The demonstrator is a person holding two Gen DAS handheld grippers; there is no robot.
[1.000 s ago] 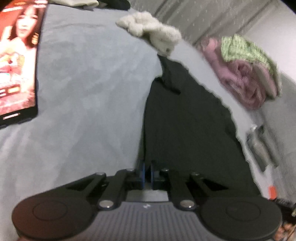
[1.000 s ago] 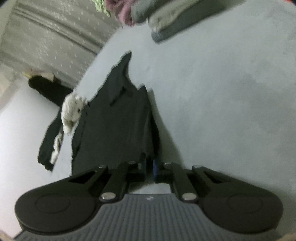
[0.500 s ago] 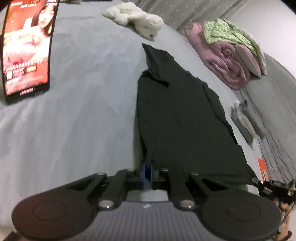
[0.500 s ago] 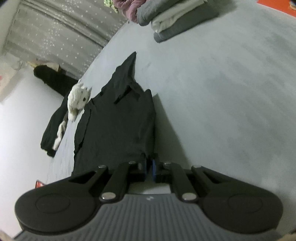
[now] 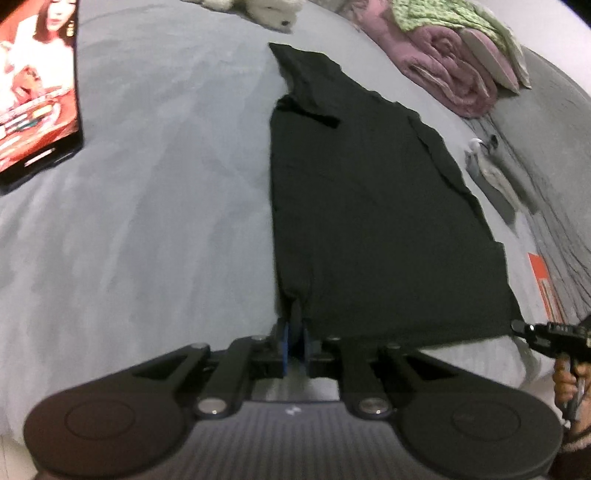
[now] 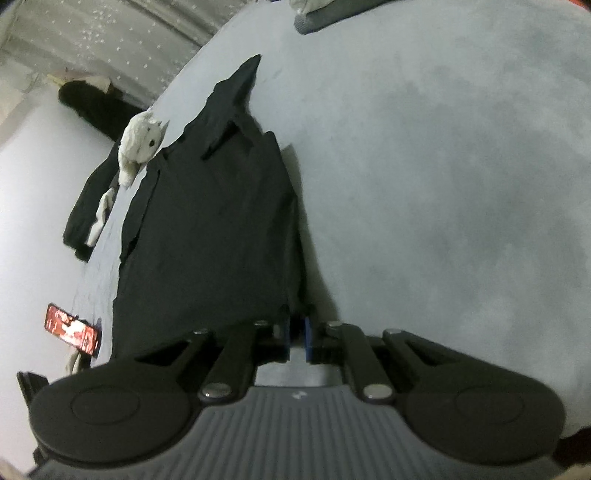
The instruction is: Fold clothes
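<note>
A black garment (image 5: 362, 206) lies stretched flat on the grey bed (image 5: 166, 206), its near hem toward me. My left gripper (image 5: 294, 341) is shut on the hem's left corner. My right gripper (image 6: 296, 334) is shut on the hem's right corner; it also shows in the left wrist view (image 5: 532, 328) at the far right. In the right wrist view the garment (image 6: 214, 221) runs away from me to a pointed far end.
A phone with a lit red screen (image 5: 33, 88) lies left of the garment. A white plush toy (image 5: 266, 11) sits beyond it. Pink and green bedding (image 5: 454, 70) is piled at the back right. Folded clothes (image 6: 325, 14) and dark clothes (image 6: 92, 110) lie farther off.
Both grippers have pulled the hem toward me and apart; the garment now lies wider and flatter on the bed. Both stayed shut on the hem.
</note>
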